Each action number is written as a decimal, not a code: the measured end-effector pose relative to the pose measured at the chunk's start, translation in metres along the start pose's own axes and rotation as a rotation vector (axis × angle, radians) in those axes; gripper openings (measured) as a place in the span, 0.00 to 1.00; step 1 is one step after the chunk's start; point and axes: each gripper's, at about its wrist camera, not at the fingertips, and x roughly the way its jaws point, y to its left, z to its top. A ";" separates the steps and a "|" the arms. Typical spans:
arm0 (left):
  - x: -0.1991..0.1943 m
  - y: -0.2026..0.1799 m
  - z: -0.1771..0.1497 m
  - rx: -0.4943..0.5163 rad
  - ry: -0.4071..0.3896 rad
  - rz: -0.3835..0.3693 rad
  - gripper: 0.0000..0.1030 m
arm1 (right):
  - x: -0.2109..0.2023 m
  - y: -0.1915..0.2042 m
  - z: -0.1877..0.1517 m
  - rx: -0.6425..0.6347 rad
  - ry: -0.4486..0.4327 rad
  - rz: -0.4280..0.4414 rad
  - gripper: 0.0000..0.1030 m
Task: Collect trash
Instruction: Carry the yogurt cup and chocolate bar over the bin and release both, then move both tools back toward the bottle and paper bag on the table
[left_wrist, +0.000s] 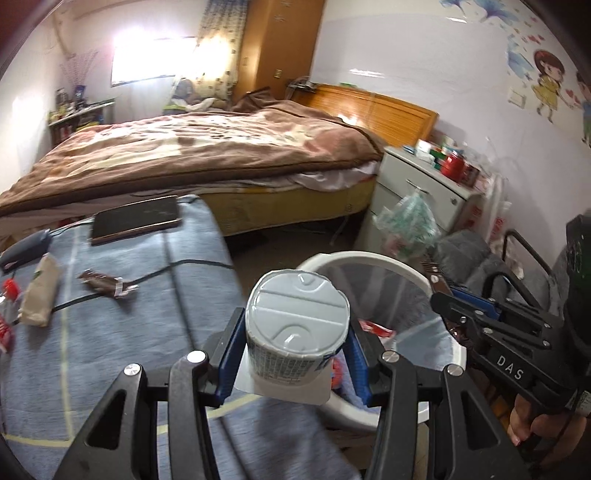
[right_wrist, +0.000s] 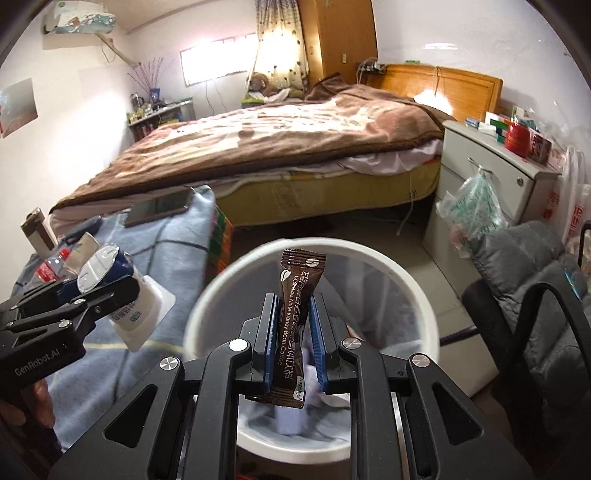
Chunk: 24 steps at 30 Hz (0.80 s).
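- Left wrist view: your left gripper has its fingers clamped on a yogurt cup — foil lid up, so nothing spills — poised at the rim of the white bin, beside the desk.
- Right wrist view: your right gripper has its fingers pinched tight on a coffee sachet, upright over the bin's mouth — ready to drop.

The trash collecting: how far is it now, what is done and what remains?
Done: the white bin already holds some paper scraps. In hand: the right gripper is shut on a coffee sachet above the bin; the left gripper holds an upside-down yogurt cup near the bin's rim. Left: a brown wrapper, a beige packet and a plastic bottle lie on the blue cloth.
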 end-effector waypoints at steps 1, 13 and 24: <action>0.004 -0.005 0.000 0.003 0.006 -0.009 0.50 | 0.002 -0.004 -0.001 0.001 0.008 -0.005 0.19; 0.037 -0.045 -0.005 0.045 0.066 -0.060 0.51 | 0.014 -0.033 -0.015 0.023 0.079 -0.045 0.20; 0.030 -0.045 -0.006 0.045 0.053 -0.038 0.62 | 0.010 -0.038 -0.019 0.030 0.083 -0.064 0.52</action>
